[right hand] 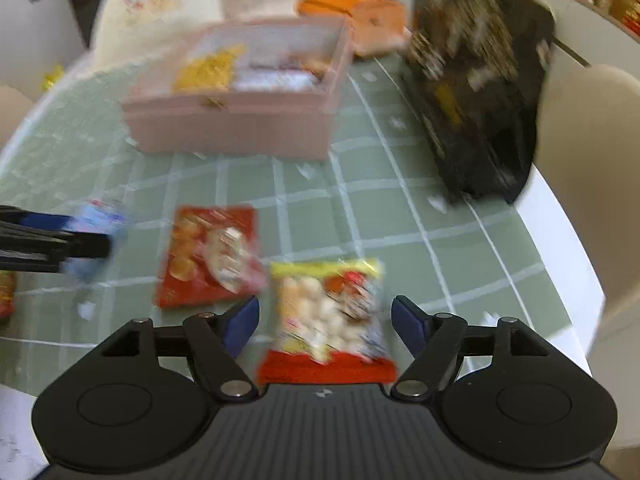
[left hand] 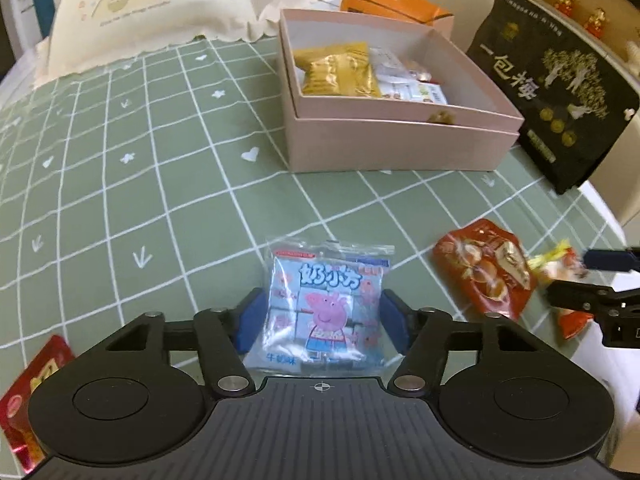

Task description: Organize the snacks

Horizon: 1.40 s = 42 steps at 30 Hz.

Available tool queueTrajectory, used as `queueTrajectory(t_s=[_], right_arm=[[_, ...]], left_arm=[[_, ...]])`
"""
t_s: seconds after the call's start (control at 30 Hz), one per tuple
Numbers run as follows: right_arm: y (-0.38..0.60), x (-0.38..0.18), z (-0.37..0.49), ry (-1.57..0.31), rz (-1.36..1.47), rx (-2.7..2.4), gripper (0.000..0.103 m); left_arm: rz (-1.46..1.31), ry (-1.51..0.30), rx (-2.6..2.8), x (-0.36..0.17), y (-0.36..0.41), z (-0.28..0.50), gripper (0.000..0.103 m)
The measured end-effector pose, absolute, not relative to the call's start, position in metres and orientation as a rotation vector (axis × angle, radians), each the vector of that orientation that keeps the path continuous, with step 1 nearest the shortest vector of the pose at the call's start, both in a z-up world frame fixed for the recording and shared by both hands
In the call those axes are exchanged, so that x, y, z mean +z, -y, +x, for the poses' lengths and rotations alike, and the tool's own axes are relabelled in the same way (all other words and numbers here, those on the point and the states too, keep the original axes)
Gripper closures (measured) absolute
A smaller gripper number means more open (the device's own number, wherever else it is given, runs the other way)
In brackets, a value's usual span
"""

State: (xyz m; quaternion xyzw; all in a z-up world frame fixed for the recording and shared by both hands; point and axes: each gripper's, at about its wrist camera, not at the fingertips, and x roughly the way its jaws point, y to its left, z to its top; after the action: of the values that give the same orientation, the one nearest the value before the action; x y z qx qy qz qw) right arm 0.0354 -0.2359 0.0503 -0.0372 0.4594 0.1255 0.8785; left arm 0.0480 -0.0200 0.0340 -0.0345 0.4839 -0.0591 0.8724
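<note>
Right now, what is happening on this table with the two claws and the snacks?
A person is sorting snacks into the pink cardboard box, which already holds a gold packet and some others. The left claw brackets a light blue cartoon-pig snack pack, with its pads close beside it. The right claw is open around a yellow and red snack bag. A red chestnut packet lies between them on the green checked tablecloth.

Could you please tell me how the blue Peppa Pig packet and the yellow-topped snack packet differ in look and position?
The blue Peppa Pig packet is pale blue with a pink cartoon pig; the yellow-topped packet has a yellow top, a red bottom and pale round snacks pictured. The blue packet lies between the left gripper's fingers; the yellow-topped one between the right gripper's, nearer the table edge. Both lie flat on the green checked tablecloth, outside the pink box.
</note>
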Motion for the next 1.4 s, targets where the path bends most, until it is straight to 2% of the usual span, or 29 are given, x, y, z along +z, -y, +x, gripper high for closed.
queueTrajectory(t_s=[0.17, 0.37, 0.43, 0.83, 1.0, 1.13, 1.23, 1.37, 1.4], right_arm=[[0.196, 0.060, 0.048, -0.952, -0.134, 0.396, 0.027], [0.152, 0.038, 0.076, -1.043, -0.207, 0.374, 0.024], [0.147, 0.040, 0.075, -1.046, -0.225, 0.361, 0.032], [0.185, 0.091, 0.033, -0.990, -0.112, 0.396, 0.032], [0.210, 0.110, 0.018, -0.962, -0.093, 0.369, 0.032], [0.227, 0.118, 0.011, -0.953, -0.022, 0.366, 0.032], [0.233, 0.121, 0.009, -0.935, 0.004, 0.362, 0.032], [0.242, 0.122, 0.009, -0.928, 0.034, 0.353, 0.032], [0.243, 0.121, 0.009, -0.930, 0.033, 0.347, 0.032]], left_arm=[[-0.086, -1.034, -0.167, 0.035, 0.019, 0.032, 0.037], [-0.076, -1.047, -0.186, 0.034, 0.024, 0.020, 0.037], [-0.081, -1.048, -0.188, 0.035, 0.022, 0.020, 0.036], [-0.123, -1.042, -0.191, 0.037, 0.021, 0.018, 0.038], [-0.166, -0.945, -0.263, 0.081, 0.027, 0.005, 0.038], [-0.208, -0.770, -0.304, 0.156, 0.026, 0.031, 0.038], [-0.187, -0.682, -0.283, 0.192, 0.031, 0.070, 0.038], [-0.323, -0.736, -0.299, 0.182, 0.036, 0.150, 0.037], [-0.346, -0.745, -0.280, 0.173, 0.035, 0.161, 0.040]])
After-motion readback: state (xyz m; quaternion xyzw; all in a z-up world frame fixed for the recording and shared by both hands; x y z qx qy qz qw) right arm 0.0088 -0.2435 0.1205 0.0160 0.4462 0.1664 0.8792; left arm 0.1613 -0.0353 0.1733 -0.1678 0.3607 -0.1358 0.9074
